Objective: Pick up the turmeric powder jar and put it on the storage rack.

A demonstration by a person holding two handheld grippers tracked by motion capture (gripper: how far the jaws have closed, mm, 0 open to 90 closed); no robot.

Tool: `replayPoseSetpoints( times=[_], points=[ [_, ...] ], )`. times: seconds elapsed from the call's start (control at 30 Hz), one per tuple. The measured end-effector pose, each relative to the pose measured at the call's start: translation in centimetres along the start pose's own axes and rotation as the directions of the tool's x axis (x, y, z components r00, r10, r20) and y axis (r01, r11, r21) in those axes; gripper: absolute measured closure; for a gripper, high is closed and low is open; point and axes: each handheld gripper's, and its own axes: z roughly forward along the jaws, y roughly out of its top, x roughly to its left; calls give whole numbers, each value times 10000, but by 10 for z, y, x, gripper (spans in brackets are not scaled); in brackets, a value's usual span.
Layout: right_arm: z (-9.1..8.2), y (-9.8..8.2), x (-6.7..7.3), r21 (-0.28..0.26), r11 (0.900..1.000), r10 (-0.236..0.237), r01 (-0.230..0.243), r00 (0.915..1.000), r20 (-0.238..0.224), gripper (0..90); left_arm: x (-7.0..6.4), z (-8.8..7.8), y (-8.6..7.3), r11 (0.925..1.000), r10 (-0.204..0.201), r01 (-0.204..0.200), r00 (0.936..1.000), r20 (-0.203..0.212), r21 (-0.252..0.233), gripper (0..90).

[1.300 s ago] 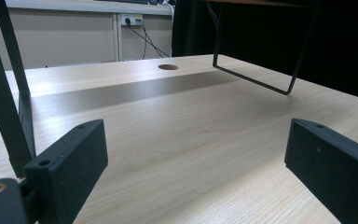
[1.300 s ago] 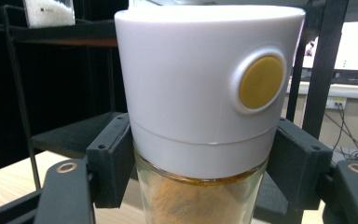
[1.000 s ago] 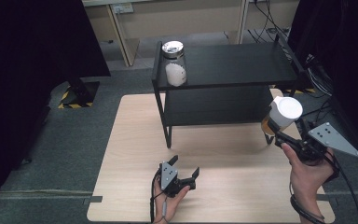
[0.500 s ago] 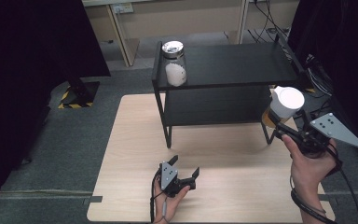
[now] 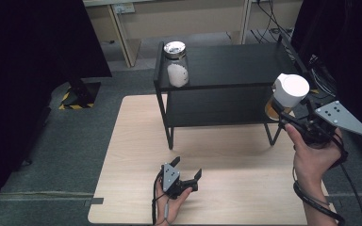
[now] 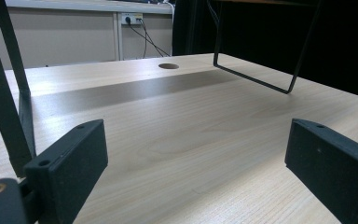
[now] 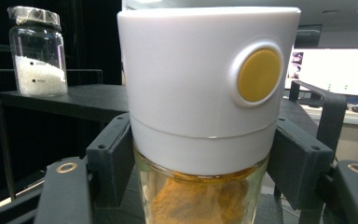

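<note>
My right gripper [image 5: 283,110] is shut on a glass jar [image 5: 287,94] with a tall white lid and orange powder inside, held in the air at the right end of the black shelf [image 5: 235,66]. In the right gripper view its jaws clamp the jar [image 7: 205,93] just below the lid, which bears a round yellow button. A second jar [image 5: 176,63] with a silver lid and white grains stands on the shelf's top at the left; the same jar [image 7: 36,51] appears far left in the right gripper view. My left gripper [image 5: 187,170] rests open on the wooden table [image 5: 136,141], nothing between its fingers [image 6: 70,158].
The two-tier black shelf stands across the table's far half, and its thin metal legs [image 6: 261,70] reach down to the tabletop. A round cable hole [image 6: 168,66] lies in the table. Dark curtains hang left and right. A monitor [image 7: 335,65] glows behind the shelf.
My right hand has lifted the orange-powder jar upward and slightly away, from beside the lower tier to the level of the shelf's top. The left gripper has stayed put.
</note>
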Motion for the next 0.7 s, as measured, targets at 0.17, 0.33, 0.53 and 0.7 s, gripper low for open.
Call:
replayPoseSetpoints(
  times=[0.17, 0.33, 0.53, 0.7],
  points=[
    [5, 8, 1, 17, 10000, 3, -3, 10000, 28, 306, 0, 0, 0, 10000, -21, 21, 10000, 1, -6, 52],
    [9, 15, 2, -22, 10000, 26, -26, 10000, 85, 306, 0, 0, 0, 10000, -11, 11, 10000, 6, -1, 52],
    [15, 24, 3, 7, 10000, 24, -25, 9999, 157, 306, 0, 0, 0, 10000, -4, 4, 10000, 6, -3, 52],
    [19, 29, 3, 15, 10000, 42, -43, 9998, 192, 306, 0, 0, 0, 10000, 12, -12, 10000, 4, 13, 52]
  ],
)
